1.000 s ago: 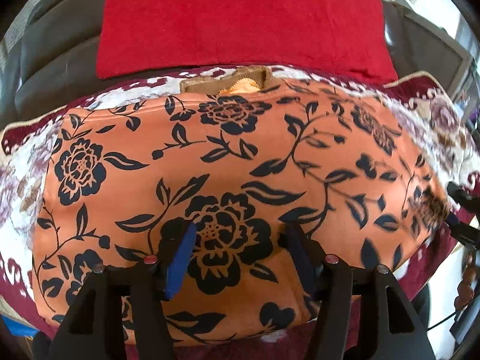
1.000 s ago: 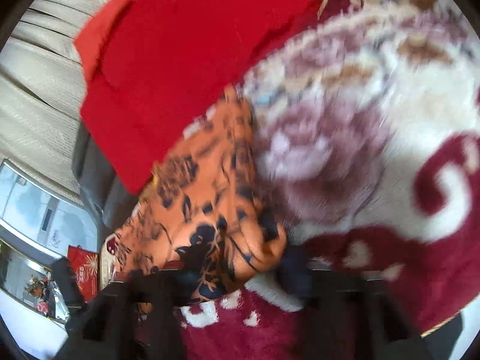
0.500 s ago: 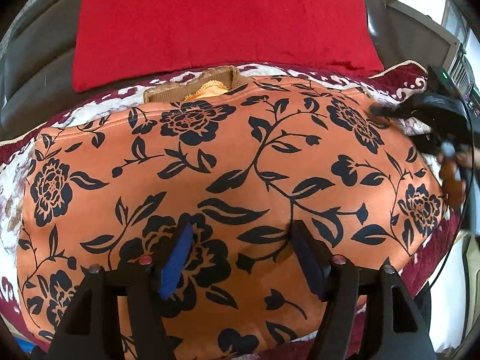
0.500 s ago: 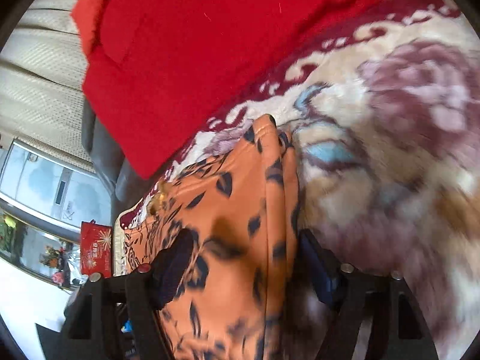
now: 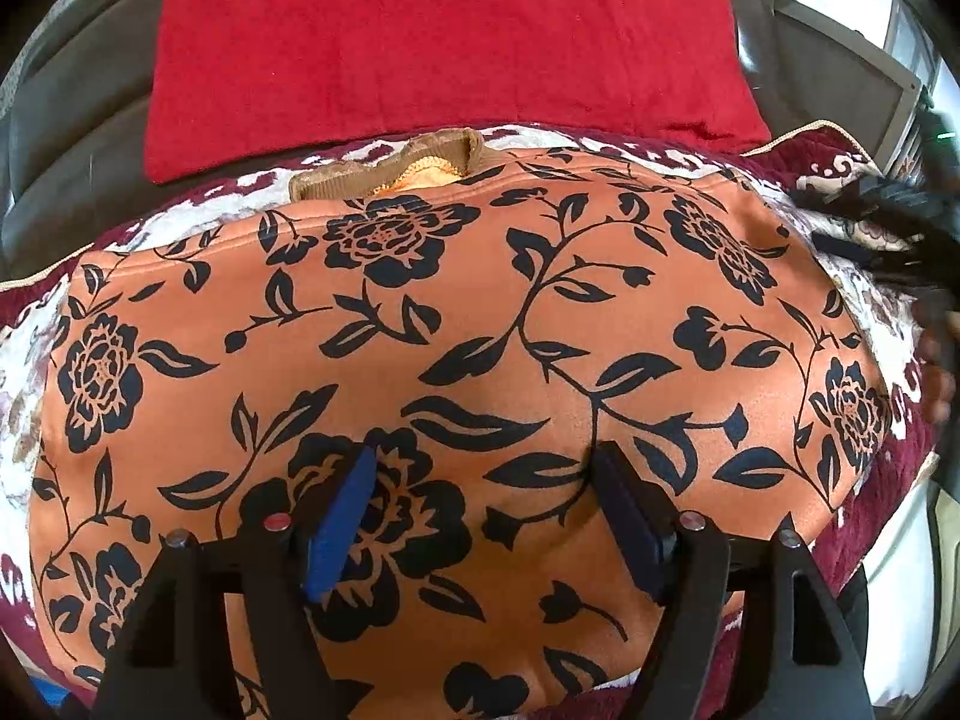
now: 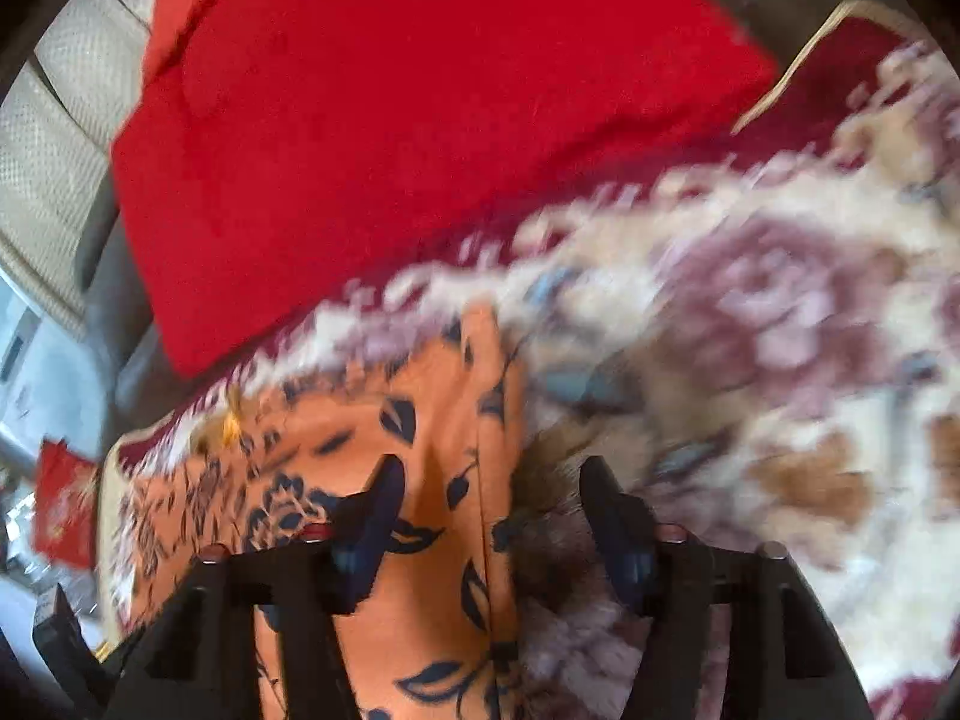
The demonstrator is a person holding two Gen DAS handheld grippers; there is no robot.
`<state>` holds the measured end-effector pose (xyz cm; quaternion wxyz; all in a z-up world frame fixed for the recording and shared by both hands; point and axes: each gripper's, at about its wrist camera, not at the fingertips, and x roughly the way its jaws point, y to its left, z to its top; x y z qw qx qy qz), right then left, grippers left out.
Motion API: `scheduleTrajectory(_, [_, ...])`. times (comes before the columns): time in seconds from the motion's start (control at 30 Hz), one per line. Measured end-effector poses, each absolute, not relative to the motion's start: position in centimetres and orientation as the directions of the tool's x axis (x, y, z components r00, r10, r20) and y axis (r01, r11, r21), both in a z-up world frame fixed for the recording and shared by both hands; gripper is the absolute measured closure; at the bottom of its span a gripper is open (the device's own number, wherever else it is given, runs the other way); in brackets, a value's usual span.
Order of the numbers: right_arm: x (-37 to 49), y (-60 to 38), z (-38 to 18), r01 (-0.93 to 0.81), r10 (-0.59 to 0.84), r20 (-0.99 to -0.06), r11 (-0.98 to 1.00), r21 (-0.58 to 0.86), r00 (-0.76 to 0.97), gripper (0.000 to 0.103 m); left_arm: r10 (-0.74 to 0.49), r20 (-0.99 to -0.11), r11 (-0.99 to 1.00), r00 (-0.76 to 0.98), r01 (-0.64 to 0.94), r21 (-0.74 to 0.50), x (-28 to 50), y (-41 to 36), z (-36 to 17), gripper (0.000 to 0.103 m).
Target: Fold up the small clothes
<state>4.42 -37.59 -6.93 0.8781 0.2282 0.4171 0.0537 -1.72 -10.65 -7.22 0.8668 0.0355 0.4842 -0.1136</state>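
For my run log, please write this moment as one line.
task: fold small clothes | left gripper: open, over orange floral garment | right gripper: open, at garment edge | red cloth behind

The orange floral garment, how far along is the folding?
Done: the orange floral garment lies flat in a compact rectangle on the patterned blanket. In hand: nothing; the left gripper hovers open over its middle, the right gripper open at its edge. Left: probably another fold.
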Motion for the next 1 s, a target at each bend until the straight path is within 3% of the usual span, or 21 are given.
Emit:
scheduleTrajectory(0.1, [1.5, -36.3, -4.2, 0.016, 0.366, -0.632, 0.858, 0.514, 0.683, 0.037, -0.188, -0.849, 0.972, 0.494, 0.218, -0.088, -1.7, -10.0, -6.4, 0.027])
scheduleTrajectory(0.17, [-0.1, -34.5, -4.0, -0.055, 0.448, -0.587, 0.823, 0.566, 0.674, 0.029, -0.228, -0.825, 0.969, 0.517, 0.201, -0.142, -2.2, -8.3, -4.9, 0.028])
scheduleTrajectory(0.3, [-2.7, -31.2, -5.4, -0.123, 0.501, -0.613, 0.825, 0.552, 0.611, 0.029, -0.168, -0.744, 0.984, 0.646, 0.060, -0.169, -3.3, -0.4, -0.8, 0.027])
scheduleTrajectory(0.5, [-3.3, -30.9, -9.1, -0.063, 0.511, -0.639, 0.807, 0.588, 0.575, 0.029, -0.061, -0.839, 0.942, 0.541, -0.246, -0.227, -4.9, 10.4, -4.5, 0.031])
scheduleTrajectory(0.57, [-3.2, -31.1, -9.4, -0.061, 0.510, -0.647, 0.809, 0.585, 0.567, 0.029, -0.059, -0.861, 0.944, 0.505, -0.254, -0.213, -6.3, 11.1, -6.2, 0.077])
scheduleTrajectory(0.67, [-3.1, -31.1, -10.1, -0.060, 0.514, -0.656, 0.810, 0.584, 0.554, 0.029, -0.056, -0.845, 0.955, 0.532, -0.219, -0.202, -7.8, 11.3, -7.2, 0.080])
scheduleTrajectory(0.77, [-2.7, -30.8, -10.2, -0.055, 0.511, -0.664, 0.813, 0.580, 0.546, 0.029, -0.150, -0.837, 0.923, 0.527, -0.229, -0.310, -8.1, 13.2, -8.1, 0.078])
scheduleTrajectory(0.93, [-2.8, -31.7, -10.7, -0.047, 0.534, -0.648, 0.790, 0.612, 0.543, 0.029, -0.059, -0.847, 0.973, 0.528, -0.159, -0.166, -9.0, 11.9, -5.0, 0.075])
scheduleTrajectory(1.0, [-2.6, -31.6, -10.7, -0.048, 0.533, -0.652, 0.793, 0.608, 0.540, 0.029, -0.060, -0.813, 0.981, 0.579, -0.116, -0.155, -7.4, 11.5, -2.5, 0.073])
